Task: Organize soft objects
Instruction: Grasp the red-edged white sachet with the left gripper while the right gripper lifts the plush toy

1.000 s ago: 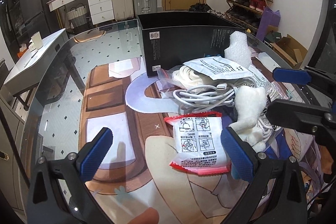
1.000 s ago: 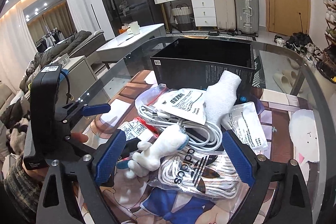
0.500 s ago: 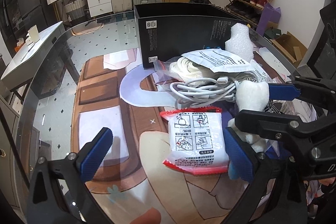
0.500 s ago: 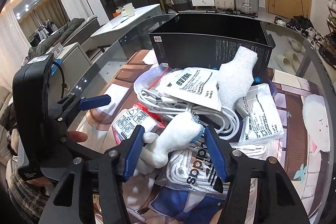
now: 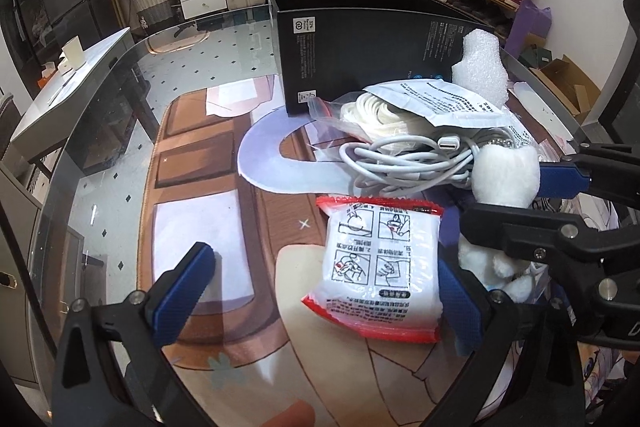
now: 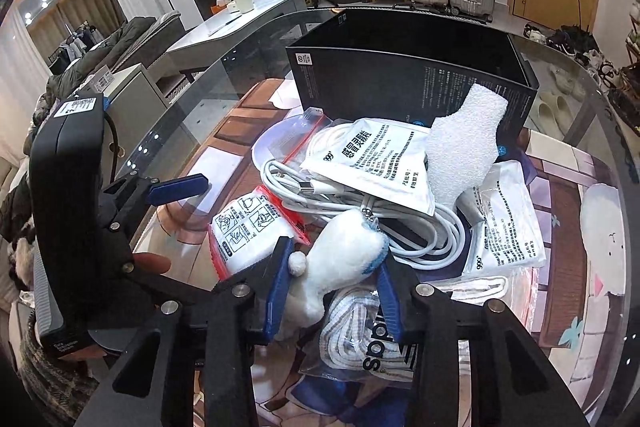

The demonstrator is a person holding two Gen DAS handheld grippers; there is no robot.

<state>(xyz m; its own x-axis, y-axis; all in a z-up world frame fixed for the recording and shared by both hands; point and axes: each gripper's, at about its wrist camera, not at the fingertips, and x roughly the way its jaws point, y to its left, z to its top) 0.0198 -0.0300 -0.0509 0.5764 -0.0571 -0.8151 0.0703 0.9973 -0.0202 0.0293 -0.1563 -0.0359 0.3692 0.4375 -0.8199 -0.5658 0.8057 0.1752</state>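
Observation:
My right gripper point(image 6: 334, 273) is shut on a white plush toy point(image 6: 344, 255) at the near edge of a pile; the toy also shows in the left wrist view point(image 5: 506, 179). My left gripper point(image 5: 320, 279) is open, its fingers either side of a red-edged white packet point(image 5: 380, 263), which also shows in the right wrist view point(image 6: 248, 231). The pile holds a white charging cable point(image 6: 404, 223), white sachets point(image 6: 376, 163), a white foam piece point(image 6: 464, 143) and a bag of white laces point(image 6: 360, 331). An open black box point(image 6: 412, 83) stands behind the pile.
The things lie on a printed mat point(image 5: 192, 179) on a glass table point(image 5: 120, 131). The left gripper's body point(image 6: 68, 219) stands at the left of the right wrist view. Suitcases, drawers and a shoe rack stand in the room behind.
My right gripper has closed from wide open onto the plush toy and lifted it slightly. My left gripper has stayed open and has moved a little closer to the red-edged packet.

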